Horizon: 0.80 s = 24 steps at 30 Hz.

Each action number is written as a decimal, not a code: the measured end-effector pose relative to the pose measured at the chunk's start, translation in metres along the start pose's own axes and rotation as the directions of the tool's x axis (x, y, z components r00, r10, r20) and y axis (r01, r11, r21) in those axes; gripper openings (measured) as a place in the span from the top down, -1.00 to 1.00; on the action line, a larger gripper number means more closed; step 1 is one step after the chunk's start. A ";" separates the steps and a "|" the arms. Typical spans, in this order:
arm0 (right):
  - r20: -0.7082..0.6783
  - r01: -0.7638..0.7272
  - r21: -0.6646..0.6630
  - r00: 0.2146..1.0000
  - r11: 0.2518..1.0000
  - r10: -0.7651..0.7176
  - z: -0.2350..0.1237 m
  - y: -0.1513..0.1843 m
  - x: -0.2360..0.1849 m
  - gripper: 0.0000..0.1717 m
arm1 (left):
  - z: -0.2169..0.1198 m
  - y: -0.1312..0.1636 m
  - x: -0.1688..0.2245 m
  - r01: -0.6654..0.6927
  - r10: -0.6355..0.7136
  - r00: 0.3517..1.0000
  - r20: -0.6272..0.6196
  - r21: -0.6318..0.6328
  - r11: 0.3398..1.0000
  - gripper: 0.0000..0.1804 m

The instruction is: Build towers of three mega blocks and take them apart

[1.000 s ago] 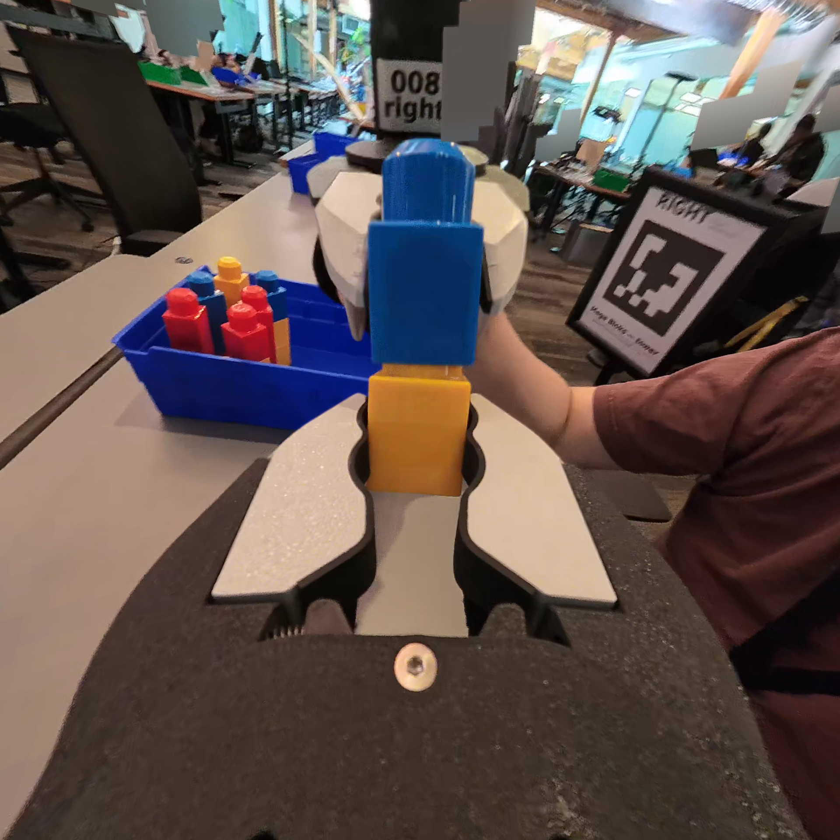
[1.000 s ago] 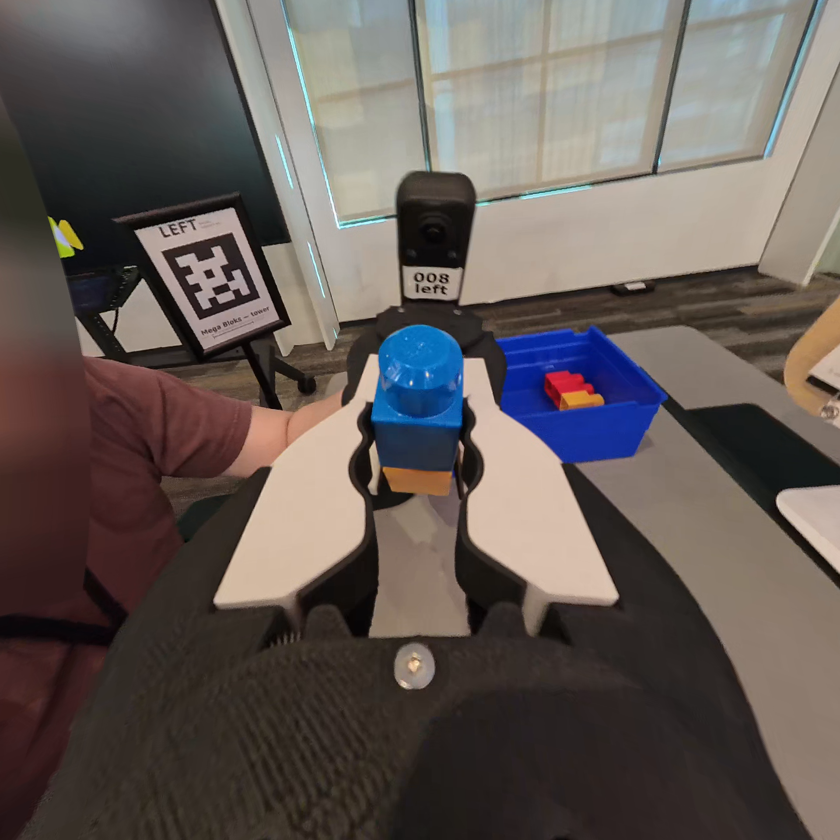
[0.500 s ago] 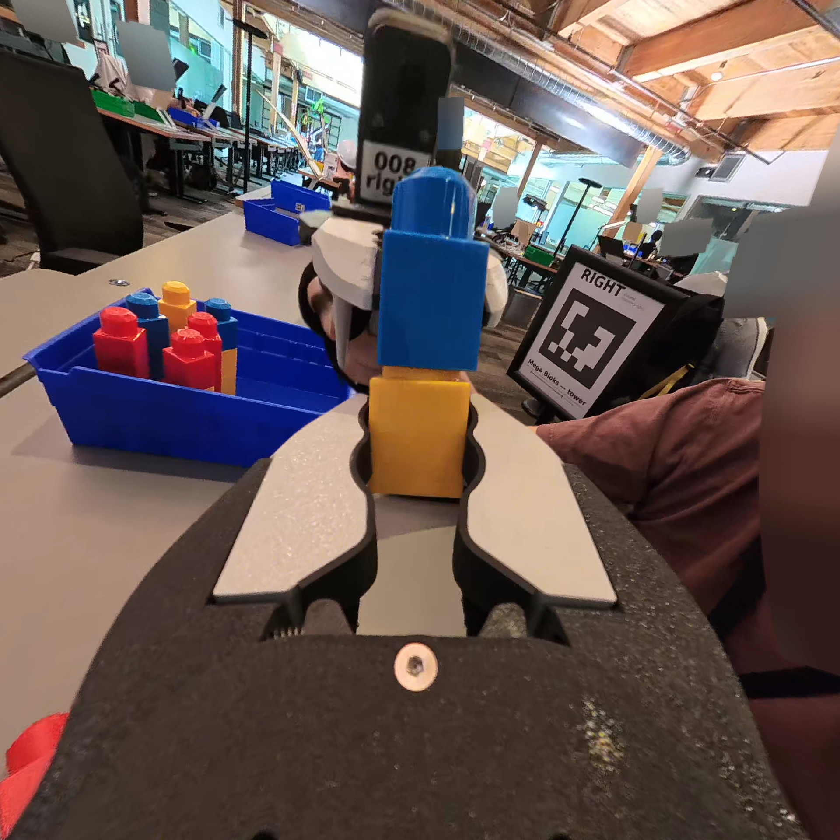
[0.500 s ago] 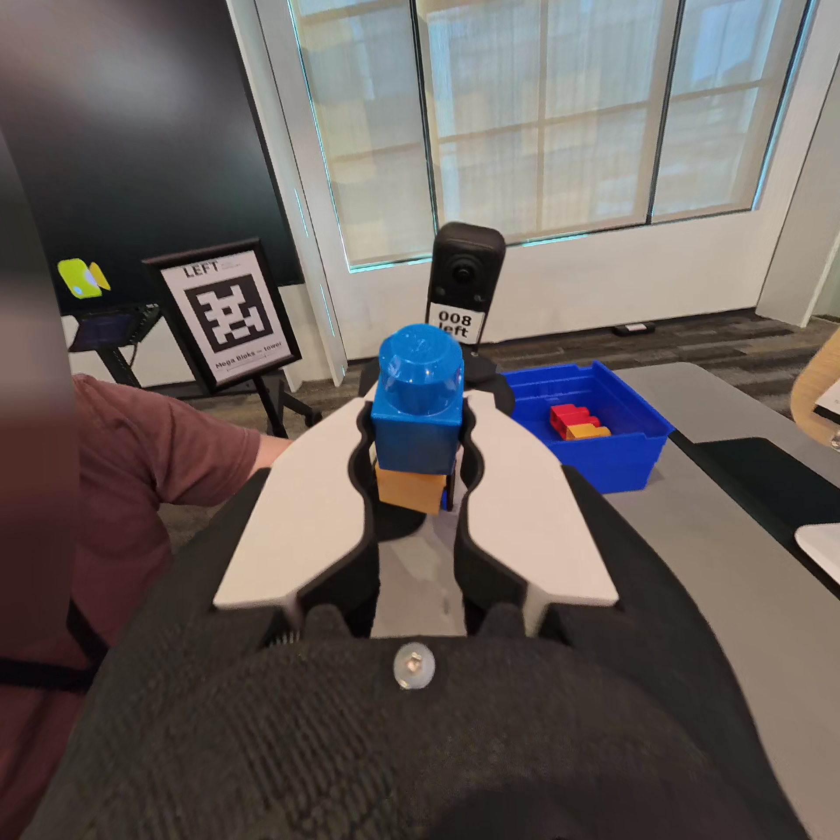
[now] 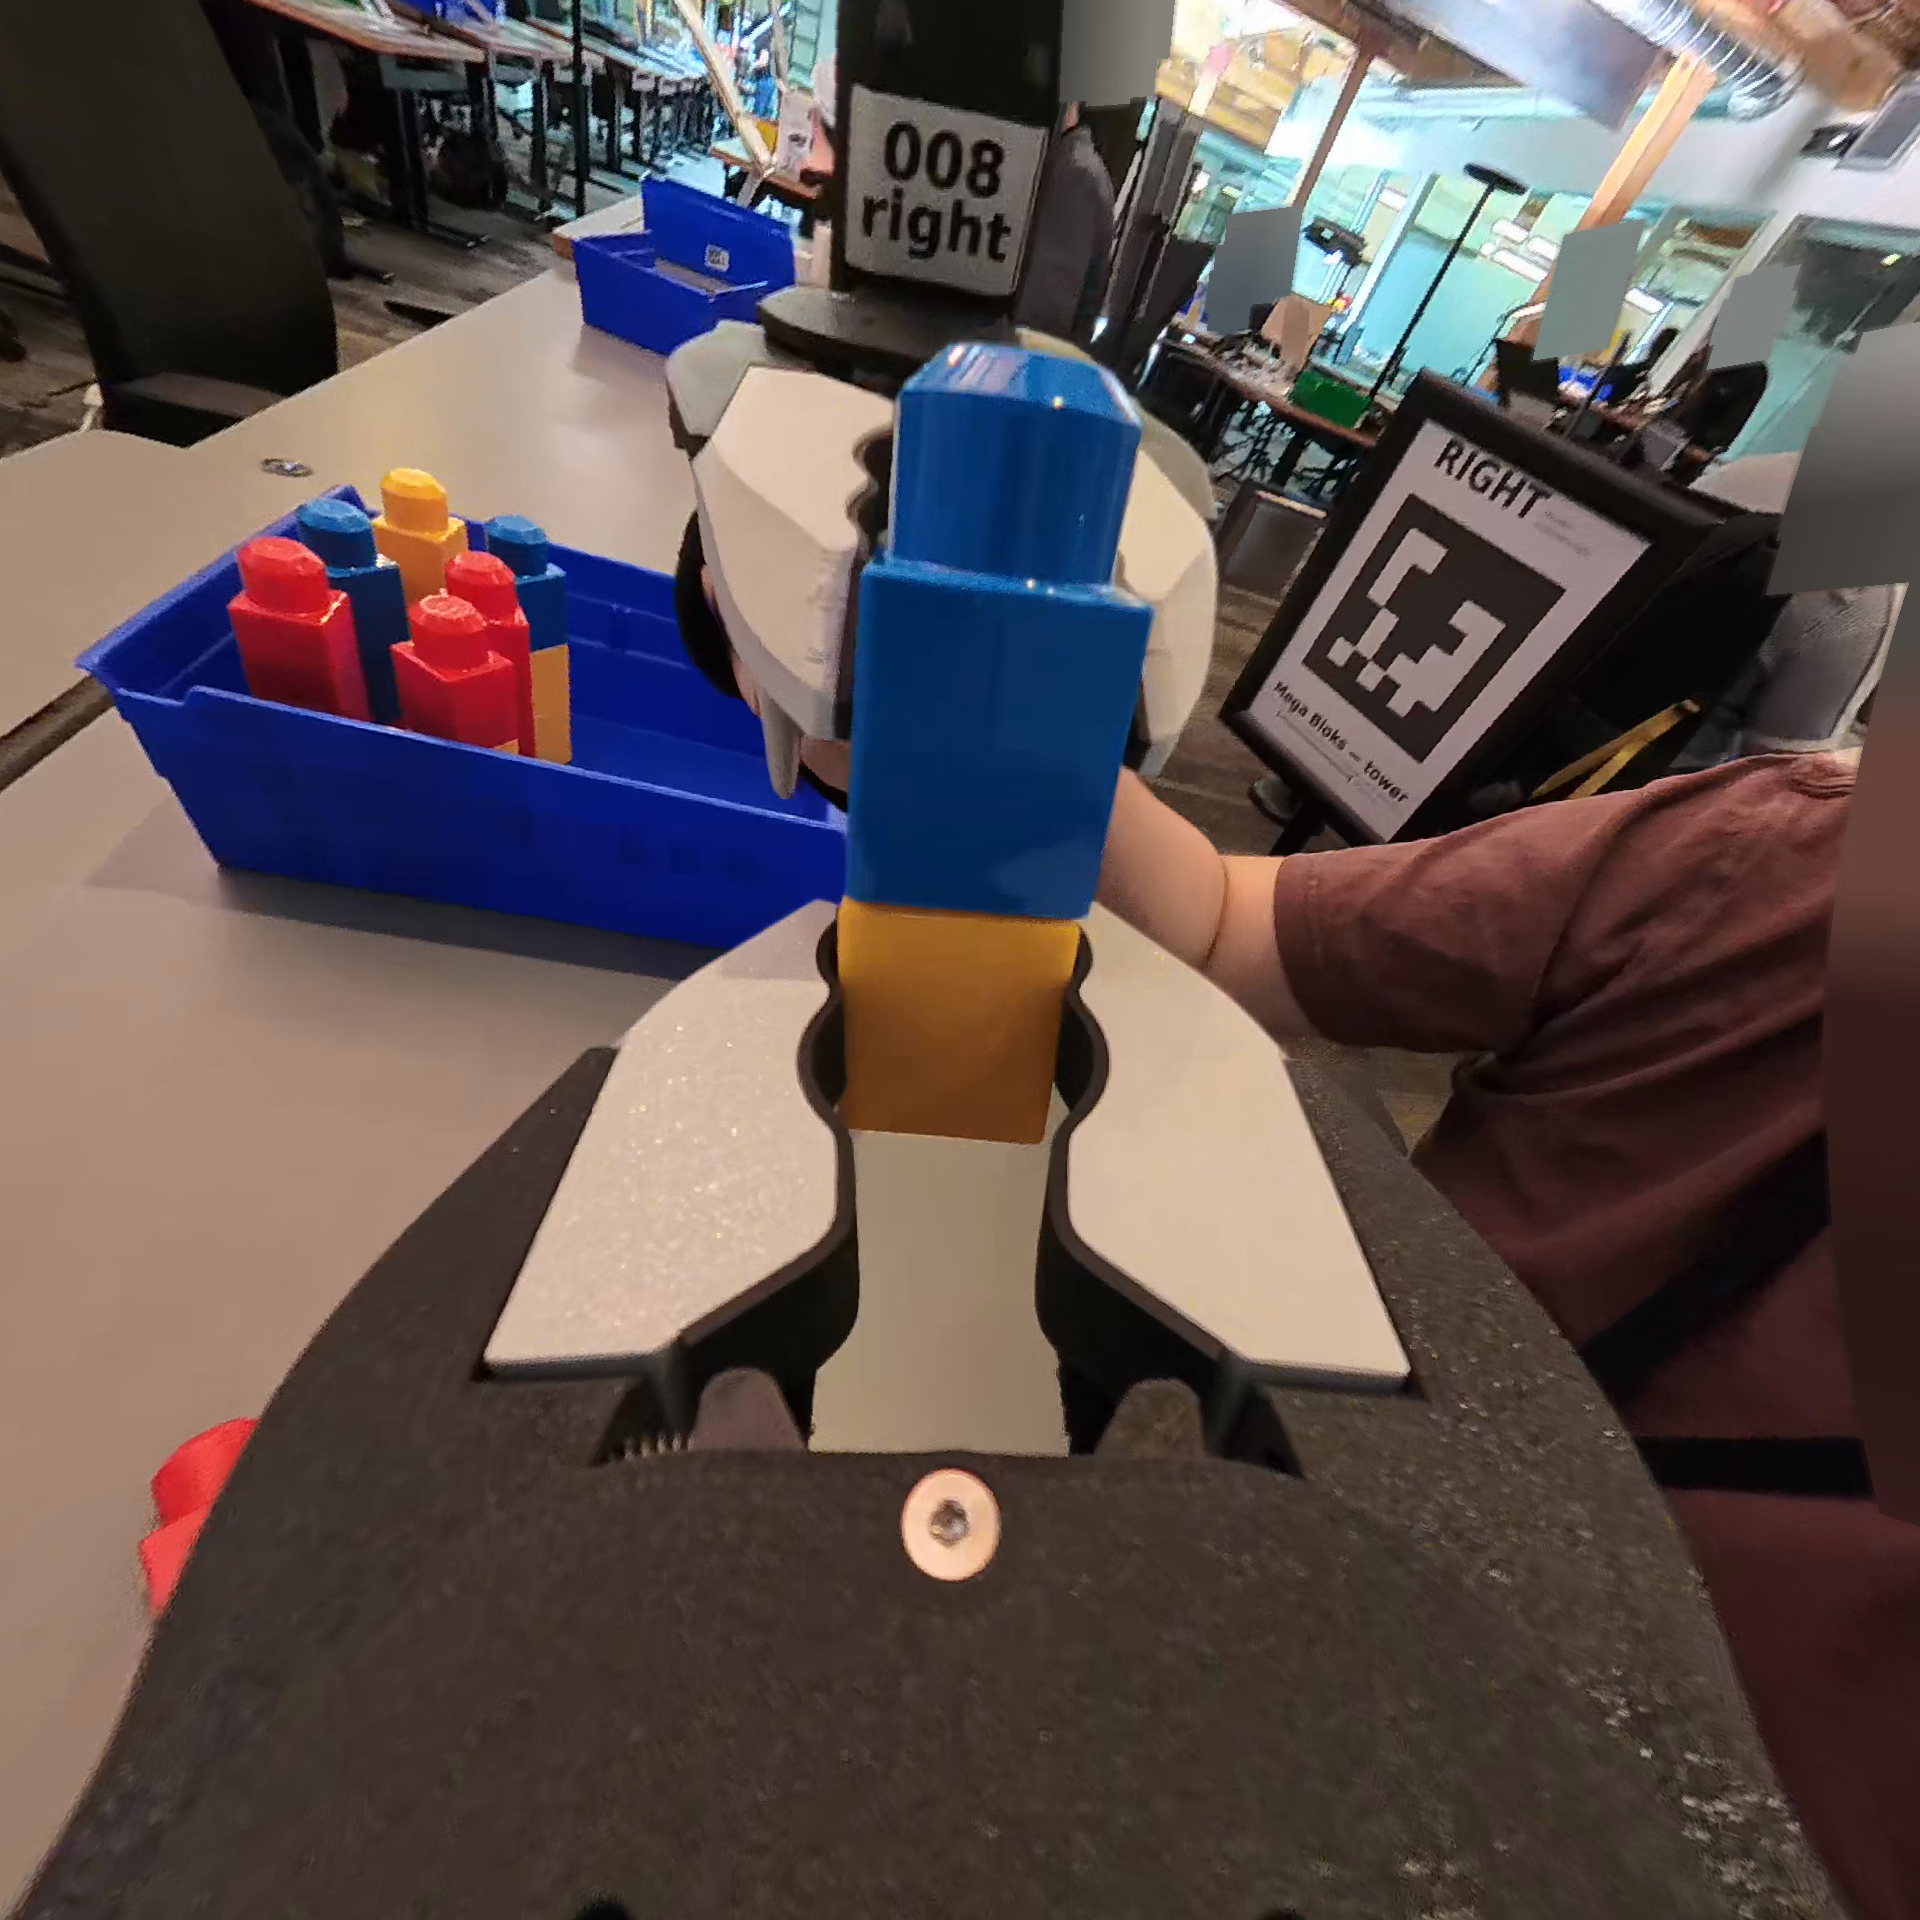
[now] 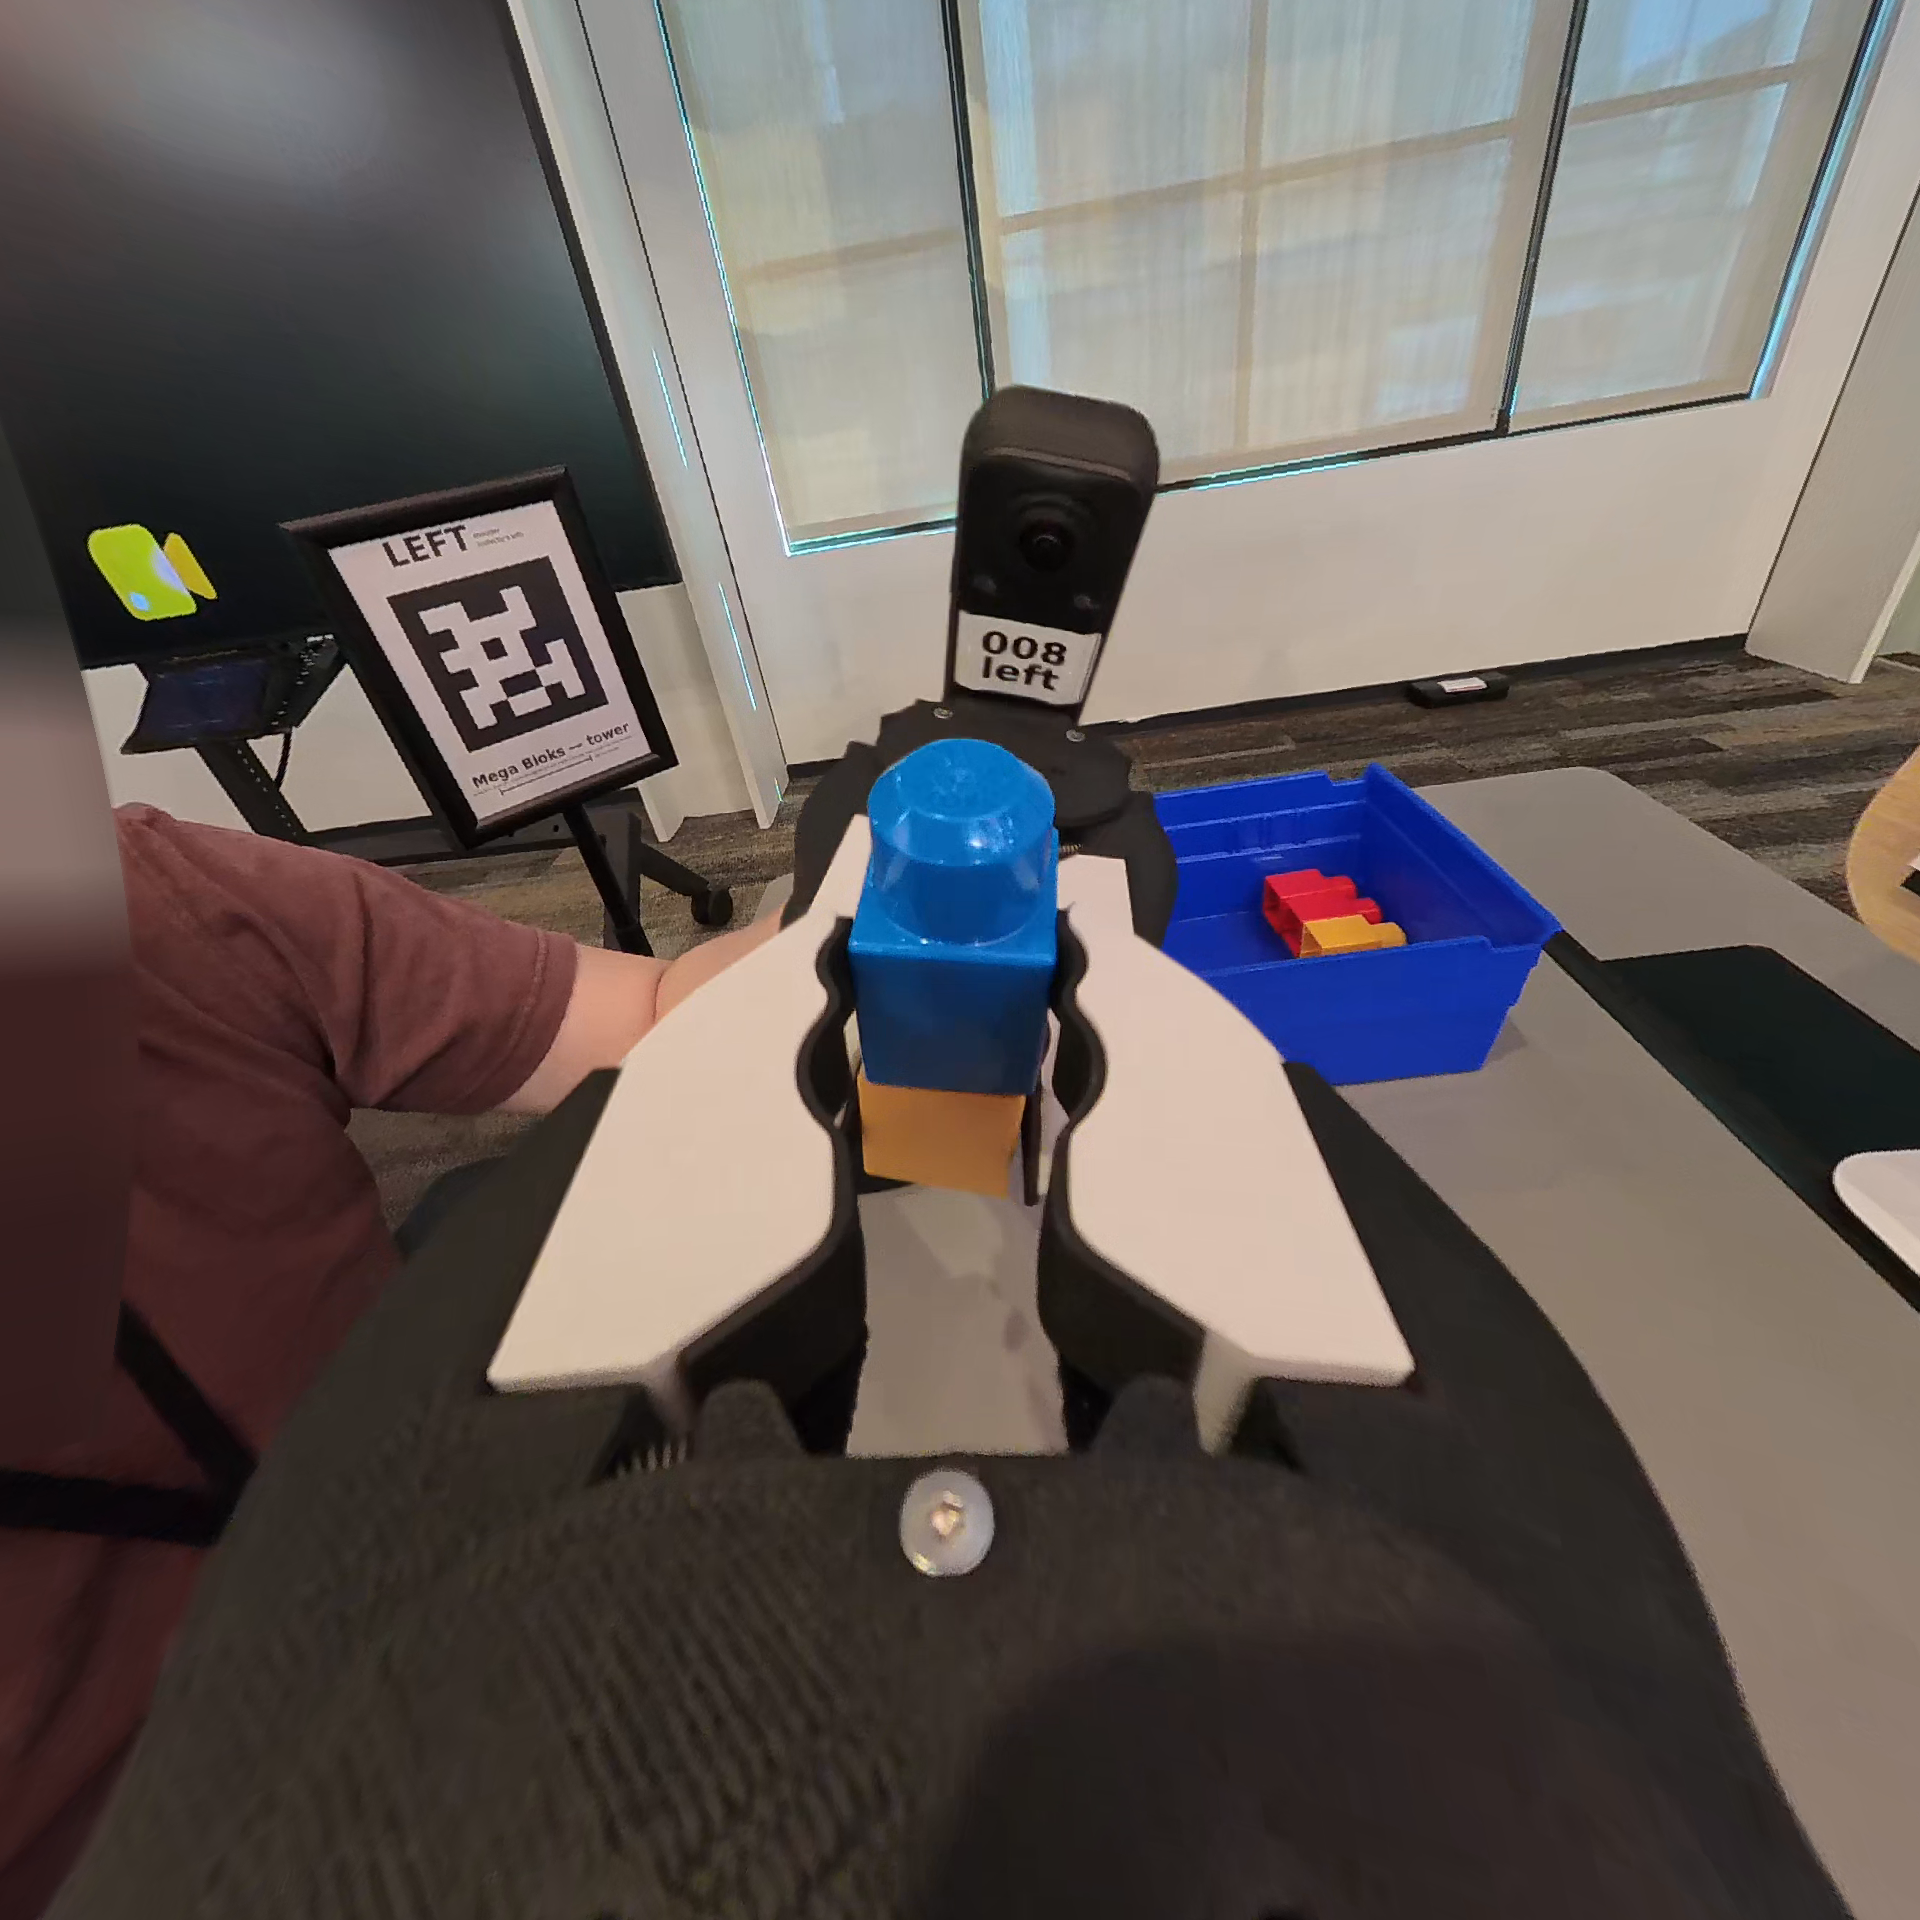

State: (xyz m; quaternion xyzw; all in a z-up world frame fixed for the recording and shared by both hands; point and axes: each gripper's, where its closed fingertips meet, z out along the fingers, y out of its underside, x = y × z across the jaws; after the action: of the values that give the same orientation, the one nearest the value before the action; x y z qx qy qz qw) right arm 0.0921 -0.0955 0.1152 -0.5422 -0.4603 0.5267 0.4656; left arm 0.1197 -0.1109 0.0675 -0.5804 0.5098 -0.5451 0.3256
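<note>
Plastic, light and stiff, the blue block [image 6: 951, 987] sat clamped on its flat sides in the right gripper [image 6: 951, 1049], the yellow block [image 5: 951, 1023] likewise in the left gripper [image 5: 951, 1039].

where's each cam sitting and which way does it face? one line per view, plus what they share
Left wrist view: on the left gripper, facing the right gripper, a blue bin of blocks and the person's sleeve.
Right wrist view: on the right gripper, facing the left gripper, windows, another blue bin.
Shared: blue block stacked on yellow block, each gripper clamping one; they face each other.
</note>
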 end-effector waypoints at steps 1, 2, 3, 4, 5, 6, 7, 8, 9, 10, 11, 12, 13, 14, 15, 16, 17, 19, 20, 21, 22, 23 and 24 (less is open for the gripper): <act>-0.001 -0.002 -0.001 1.000 1.000 0.002 0.000 0.000 0.001 0.57 | 0.000 0.000 -0.001 -0.005 0.005 1.000 0.010 0.000 1.000 0.59; 0.001 -0.004 0.000 1.000 1.000 0.004 -0.001 0.001 0.001 0.57 | 0.001 0.000 -0.002 -0.006 0.006 1.000 0.013 0.004 1.000 0.59; 0.001 -0.007 -0.004 1.000 1.000 0.007 -0.002 0.002 0.002 0.57 | 0.001 0.000 -0.002 -0.001 0.001 1.000 0.015 0.003 1.000 0.59; 0.002 -0.011 -0.009 1.000 1.000 0.011 -0.003 0.003 0.003 0.57 | 0.002 0.001 -0.003 0.003 -0.003 1.000 0.017 0.003 1.000 0.59; 0.006 -0.013 -0.019 1.000 1.000 0.013 -0.003 0.004 0.003 0.57 | 0.004 0.003 -0.003 0.006 -0.006 1.000 0.012 -0.006 1.000 0.59; 0.003 -0.007 -0.026 1.000 1.000 0.007 -0.004 0.005 0.003 0.57 | 0.004 0.003 -0.004 0.001 -0.001 1.000 0.014 -0.004 1.000 0.59; 0.000 0.000 -0.035 1.000 0.999 0.000 -0.005 0.006 0.003 0.57 | 0.005 0.004 -0.004 0.000 0.000 1.000 0.011 -0.007 1.000 0.59; -0.003 0.007 -0.042 1.000 0.999 -0.007 -0.005 0.006 0.002 0.57 | 0.005 0.004 -0.004 -0.003 0.003 1.000 0.010 -0.006 1.000 0.59; -0.004 0.010 -0.053 1.000 0.999 -0.010 -0.005 0.007 0.001 0.57 | 0.006 0.004 -0.003 -0.004 0.004 1.000 0.007 -0.010 1.000 0.59; -0.008 0.014 -0.066 1.000 0.998 -0.015 -0.006 0.008 0.001 0.57 | 0.006 0.005 -0.003 -0.006 0.006 1.000 0.009 -0.015 1.000 0.59; -0.011 0.017 -0.075 1.000 0.997 -0.018 -0.006 0.009 0.000 0.57 | 0.007 0.005 -0.003 -0.012 0.012 1.000 0.014 -0.017 1.000 0.59; -0.015 0.016 -0.078 1.000 0.997 -0.017 -0.007 0.009 0.000 0.56 | 0.007 0.005 -0.003 -0.011 0.012 1.000 0.018 -0.016 1.000 0.59; -0.025 0.007 -0.073 1.000 0.997 -0.009 -0.007 0.008 0.001 0.56 | 0.008 0.003 -0.004 -0.015 0.015 0.999 0.036 -0.006 1.000 0.59; -0.029 0.000 -0.071 1.000 0.998 -0.002 -0.007 0.007 0.002 0.56 | 0.008 0.003 -0.005 -0.018 0.018 0.999 0.050 -0.006 1.000 0.59; -0.031 -0.003 -0.074 1.000 0.997 0.001 -0.007 0.008 0.002 0.56 | 0.007 0.003 -0.005 -0.021 0.022 0.998 0.059 -0.013 1.000 0.60; -0.032 0.000 -0.080 0.999 0.997 -0.002 -0.007 0.009 0.002 0.57 | 0.007 0.004 -0.005 -0.026 0.027 0.998 0.064 -0.023 0.999 0.59; -0.037 -0.001 -0.086 0.999 0.996 -0.003 -0.007 0.010 0.002 0.56 | 0.006 0.005 -0.006 -0.027 0.029 0.997 0.070 -0.030 0.999 0.59; -0.035 0.003 -0.089 0.999 0.996 -0.006 -0.006 0.010 0.001 0.56 | 0.005 0.005 -0.005 -0.028 0.030 0.997 0.069 -0.037 0.999 0.60; -0.033 0.008 -0.092 0.999 0.996 -0.011 -0.006 0.011 0.000 0.56 | 0.005 0.006 -0.005 -0.033 0.036 0.997 0.072 -0.042 0.999 0.60; -0.028 0.013 -0.093 0.999 0.996 -0.015 -0.006 0.011 0.000 0.56 | 0.005 0.006 -0.005 -0.034 0.038 0.997 0.071 -0.045 0.998 0.60; -0.024 0.016 -0.091 1.000 0.996 -0.019 -0.006 0.011 -0.001 0.56 | 0.005 0.006 -0.005 -0.037 0.040 0.997 0.070 -0.045 0.998 0.59; -0.021 0.016 -0.090 1.000 0.996 -0.018 -0.006 0.011 -0.001 0.56 | 0.006 0.006 -0.004 -0.038 0.041 0.997 0.067 -0.046 0.998 0.60; -0.015 0.017 -0.092 1.000 0.996 -0.019 -0.006 0.011 -0.002 0.56 | 0.006 0.007 -0.003 -0.037 0.040 0.997 0.059 -0.049 0.998 0.59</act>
State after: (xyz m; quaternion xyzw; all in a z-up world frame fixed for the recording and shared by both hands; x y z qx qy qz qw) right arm 0.0983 -0.0993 0.1048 -0.5632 -0.4852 0.4963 0.4485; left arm 0.1239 -0.1108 0.0588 -0.5942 0.5237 -0.5089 0.3372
